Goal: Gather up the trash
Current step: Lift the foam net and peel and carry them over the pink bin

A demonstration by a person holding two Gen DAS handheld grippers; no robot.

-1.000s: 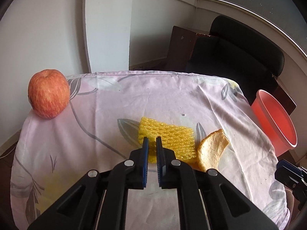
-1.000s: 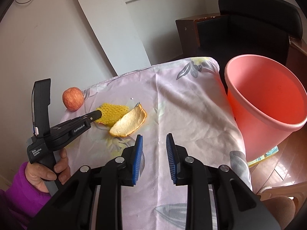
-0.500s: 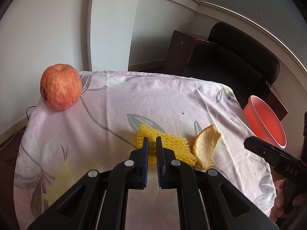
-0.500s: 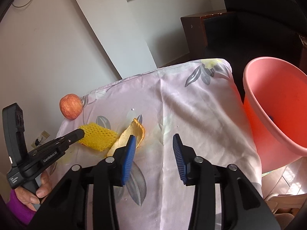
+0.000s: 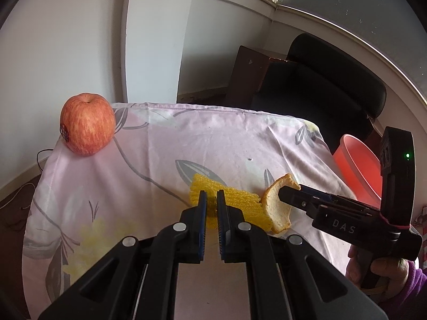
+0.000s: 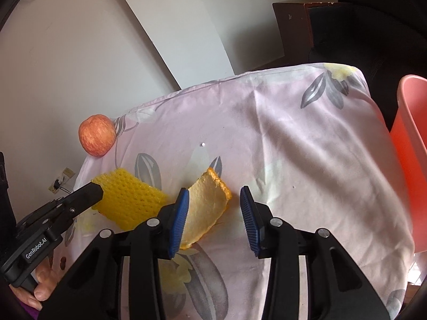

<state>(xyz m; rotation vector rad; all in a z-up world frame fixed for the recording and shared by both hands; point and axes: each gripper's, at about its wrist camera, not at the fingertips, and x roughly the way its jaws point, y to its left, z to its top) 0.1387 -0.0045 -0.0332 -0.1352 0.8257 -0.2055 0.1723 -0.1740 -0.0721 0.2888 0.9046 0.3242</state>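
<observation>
A yellow foam net [image 5: 240,205] [image 6: 128,200] lies on the pink flowered tablecloth [image 5: 186,138]. An orange peel [image 5: 277,208] [image 6: 208,208] lies just to its right. My left gripper [image 5: 209,200] hovers at the net's near edge, its jaws nearly closed with a narrow gap and nothing between them. My right gripper [image 6: 213,208] is open, its fingers straddling the peel's near end. In the left wrist view its tip [image 5: 287,194] touches the peel. A pink bin [image 5: 357,168] [image 6: 411,160] stands beside the table's right edge.
A red apple [image 5: 86,124] [image 6: 97,138] sits at the table's far left corner. A black chair [image 5: 320,93] and a brown cabinet [image 5: 248,72] stand behind the table. A white wall runs along the left.
My right gripper has swung left from the bin side to the orange peel and opened wider. My left gripper has drawn back slightly from the net and stayed nearly closed.
</observation>
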